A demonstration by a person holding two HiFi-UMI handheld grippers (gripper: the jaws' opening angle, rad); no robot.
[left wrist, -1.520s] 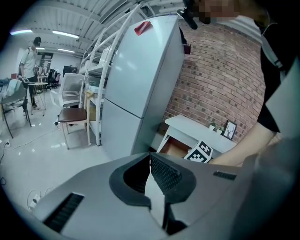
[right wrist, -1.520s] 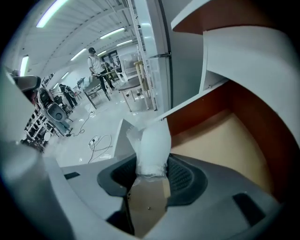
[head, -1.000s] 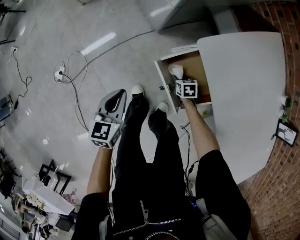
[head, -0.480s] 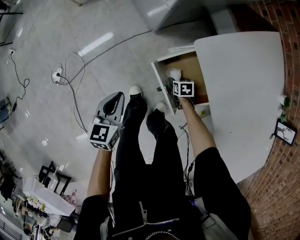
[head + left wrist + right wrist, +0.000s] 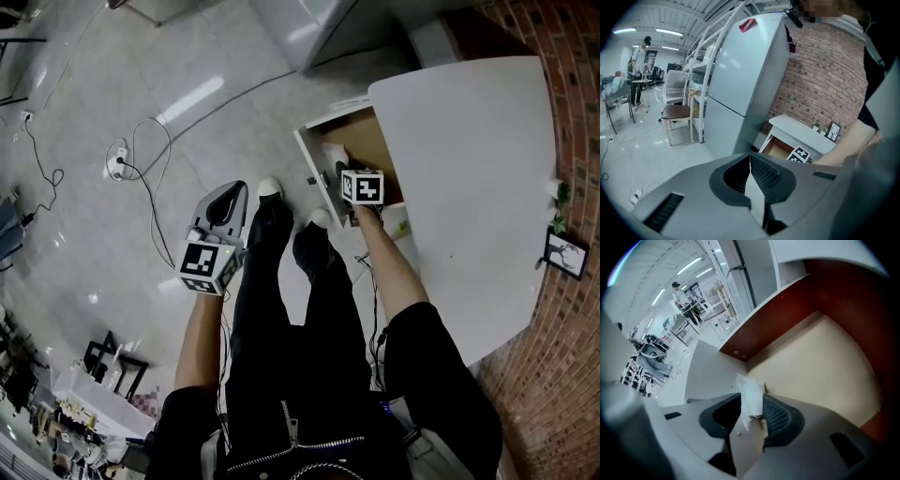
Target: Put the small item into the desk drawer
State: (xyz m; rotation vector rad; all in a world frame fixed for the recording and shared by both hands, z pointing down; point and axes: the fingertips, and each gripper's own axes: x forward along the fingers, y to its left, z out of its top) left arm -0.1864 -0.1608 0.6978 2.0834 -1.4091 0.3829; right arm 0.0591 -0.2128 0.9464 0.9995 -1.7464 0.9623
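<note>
Right gripper fingers just closed further, pinching white wad above desk drawer. Release low inside. Left gripper fingers together, empty.

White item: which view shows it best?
Right gripper view: the white item sits between the right gripper's jaws, which just closed further. Head view hides it behind that gripper; left gripper view lacks it.

The small item, a crumpled scrap of thin white material, sits pinched between the jaws of the right hand-held gripper, which have just been closing, and sticks out past their tips. Beneath it, the desk drawer is pulled open, with a pale tan bottom, red-brown inner walls and a white front.
</note>
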